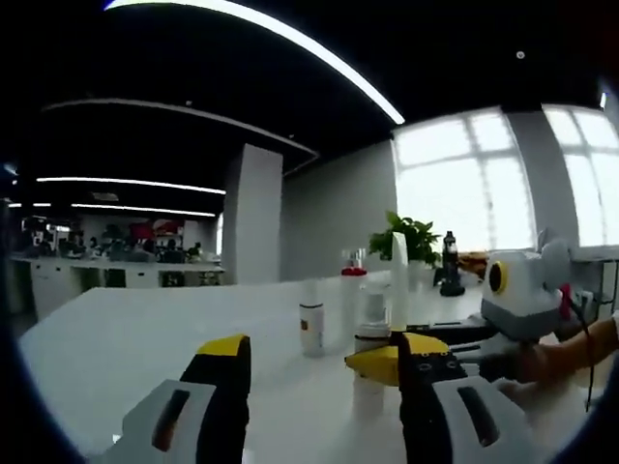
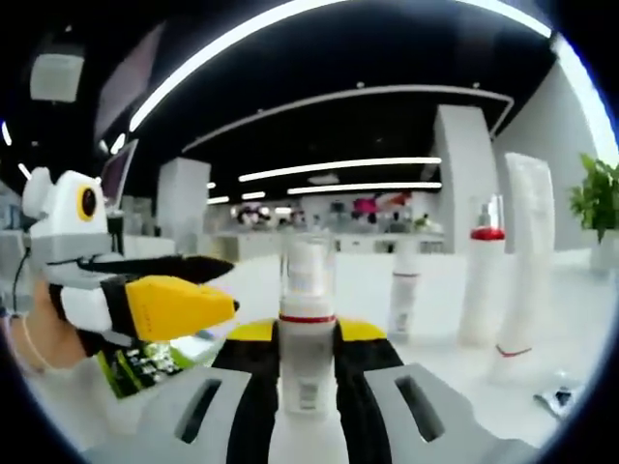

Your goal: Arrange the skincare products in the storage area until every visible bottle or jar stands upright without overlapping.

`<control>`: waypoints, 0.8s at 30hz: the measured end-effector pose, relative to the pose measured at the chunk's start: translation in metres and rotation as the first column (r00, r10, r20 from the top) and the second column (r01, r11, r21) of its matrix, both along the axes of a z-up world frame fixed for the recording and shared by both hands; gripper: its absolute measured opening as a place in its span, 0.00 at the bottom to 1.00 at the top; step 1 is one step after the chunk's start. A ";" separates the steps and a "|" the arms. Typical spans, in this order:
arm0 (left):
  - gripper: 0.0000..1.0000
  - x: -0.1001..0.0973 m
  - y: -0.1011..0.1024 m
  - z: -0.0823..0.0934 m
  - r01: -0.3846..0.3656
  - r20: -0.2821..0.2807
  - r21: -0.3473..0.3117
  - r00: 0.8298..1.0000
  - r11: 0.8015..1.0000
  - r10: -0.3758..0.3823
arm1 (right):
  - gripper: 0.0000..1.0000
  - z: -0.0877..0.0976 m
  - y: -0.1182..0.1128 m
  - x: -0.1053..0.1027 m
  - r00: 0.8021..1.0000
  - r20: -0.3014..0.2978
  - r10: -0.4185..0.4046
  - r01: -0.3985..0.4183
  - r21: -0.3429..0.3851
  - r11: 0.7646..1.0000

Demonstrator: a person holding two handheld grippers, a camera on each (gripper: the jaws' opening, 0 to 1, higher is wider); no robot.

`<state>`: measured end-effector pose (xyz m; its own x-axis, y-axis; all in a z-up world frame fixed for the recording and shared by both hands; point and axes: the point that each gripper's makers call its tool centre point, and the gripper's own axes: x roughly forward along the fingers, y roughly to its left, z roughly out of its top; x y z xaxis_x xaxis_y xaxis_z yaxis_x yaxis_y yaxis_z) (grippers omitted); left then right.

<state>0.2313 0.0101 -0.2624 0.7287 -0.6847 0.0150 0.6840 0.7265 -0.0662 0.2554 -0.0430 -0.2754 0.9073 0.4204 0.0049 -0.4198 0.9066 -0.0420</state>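
Between the right gripper (image 2: 308,333)'s yellow-tipped jaws, clamped tight, stands a translucent white pump bottle (image 2: 307,333) with a red band at its neck, upright on the white table (image 1: 116,338). Beside that bottle the left gripper (image 1: 314,353) hangs with jaws spread wide. Beyond the bottle stand a small white bottle (image 2: 403,300), a red-collared bottle (image 2: 481,280) and a tall white tube (image 2: 527,261).

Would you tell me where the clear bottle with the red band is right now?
In the right gripper view, the clear red-banded bottle stands upright between the right gripper jaws, left of the small white bottle.
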 end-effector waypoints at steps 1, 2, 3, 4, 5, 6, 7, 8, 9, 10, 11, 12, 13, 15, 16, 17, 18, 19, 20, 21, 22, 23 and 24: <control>0.67 0.002 0.001 -0.002 -0.008 -0.002 0.010 1.000 1.000 0.008 | 0.19 0.002 -0.001 0.000 1.000 0.011 -0.001 0.001 0.006 1.000; 0.68 0.003 0.001 -0.004 -0.016 -0.007 0.019 1.000 1.000 0.016 | 0.19 0.003 -0.001 0.000 1.000 0.014 -0.004 0.004 0.009 1.000; 0.69 0.002 0.003 -0.004 -0.021 -0.010 0.006 1.000 1.000 0.021 | 0.19 0.002 -0.002 0.001 1.000 0.008 -0.009 0.009 0.004 1.000; 0.71 0.002 0.005 -0.005 -0.023 -0.010 0.010 1.000 1.000 0.023 | 0.19 0.003 -0.004 0.002 1.000 0.013 -0.012 0.012 0.005 1.000; 0.71 0.003 0.006 -0.005 -0.029 -0.018 0.006 0.999 1.000 0.029 | 0.19 0.003 -0.005 0.003 1.000 0.014 -0.016 0.016 0.007 1.000; 0.72 0.003 0.007 -0.006 -0.032 -0.022 0.007 0.999 0.999 0.032 | 0.19 0.003 -0.006 0.005 1.000 0.017 -0.019 0.019 0.008 1.000; 0.72 0.004 0.008 -0.007 -0.037 -0.024 0.011 0.999 0.999 0.038 | 0.19 0.004 -0.008 0.007 0.999 0.019 -0.025 0.025 0.009 1.000; 0.73 0.004 0.009 -0.007 -0.041 -0.026 0.014 0.999 0.999 0.042 | 0.19 0.004 -0.009 0.007 0.999 0.019 -0.028 0.027 0.010 1.000; 0.74 0.004 0.010 -0.009 -0.046 -0.030 0.020 0.998 0.999 0.047 | 0.19 0.004 -0.011 0.010 0.999 0.020 -0.034 0.034 0.014 0.999; 0.75 0.005 0.010 -0.010 -0.052 -0.032 0.024 0.998 0.998 0.052 | 0.19 0.004 -0.014 0.012 0.999 0.020 -0.044 0.043 0.015 0.999; 0.76 0.005 0.011 -0.010 -0.054 -0.034 0.025 0.998 0.998 0.055 | 0.19 0.004 -0.016 0.014 0.998 0.021 -0.053 0.053 0.016 0.998; 0.77 0.005 0.011 -0.010 -0.056 -0.035 0.027 0.998 0.998 0.057 | 0.19 0.004 -0.017 0.014 0.998 0.022 -0.056 0.056 0.016 0.998; 0.78 0.005 0.011 -0.011 -0.060 -0.036 0.031 0.997 0.998 0.062 | 0.19 0.004 -0.018 0.016 0.998 0.022 -0.060 0.060 0.017 0.998; 0.79 0.004 0.010 -0.011 -0.054 -0.038 0.028 0.998 0.998 0.055 | 0.19 0.004 -0.022 0.019 0.997 0.025 -0.072 0.072 0.019 0.997; 0.80 0.004 0.010 -0.012 -0.052 -0.041 0.027 0.998 0.998 0.053 | 0.19 0.004 -0.023 0.019 0.997 0.026 -0.078 0.078 0.017 0.997; 0.80 0.003 0.009 -0.012 -0.051 -0.041 0.026 0.998 0.998 0.052 | 0.19 0.005 -0.024 0.020 0.996 0.028 -0.083 0.082 0.016 0.996; 0.80 0.003 0.009 -0.012 -0.049 -0.043 0.029 0.998 0.998 0.050 | 0.19 0.005 -0.027 0.022 0.995 0.032 -0.092 0.091 0.016 0.996; 0.80 0.003 0.009 -0.013 -0.052 -0.044 0.033 0.998 0.998 0.054 | 0.19 0.006 -0.029 0.023 0.994 0.032 -0.100 0.100 0.019 0.995; 0.81 0.004 0.009 -0.014 -0.054 -0.044 0.037 0.997 0.998 0.056 | 0.19 0.006 -0.030 0.025 0.994 0.032 -0.104 0.104 0.021 0.994; 0.81 0.004 0.009 -0.014 -0.055 -0.044 0.041 0.997 0.998 0.057 | 0.19 0.006 -0.031 0.025 0.994 0.031 -0.106 0.105 0.022 0.994; 0.82 0.004 0.008 -0.015 -0.057 -0.046 0.045 0.997 0.997 0.059 | 0.19 0.005 -0.034 0.027 0.993 0.025 -0.116 0.115 0.029 0.993; 0.83 0.004 0.008 -0.015 -0.058 -0.047 0.046 0.997 0.997 0.060 | 0.19 0.005 -0.034 0.028 0.993 0.024 -0.117 0.116 0.031 0.993; 0.85 0.004 0.008 -0.016 -0.057 -0.049 0.047 0.997 0.997 0.059 | 0.19 0.005 -0.035 0.028 0.993 0.022 -0.118 0.117 0.034 0.993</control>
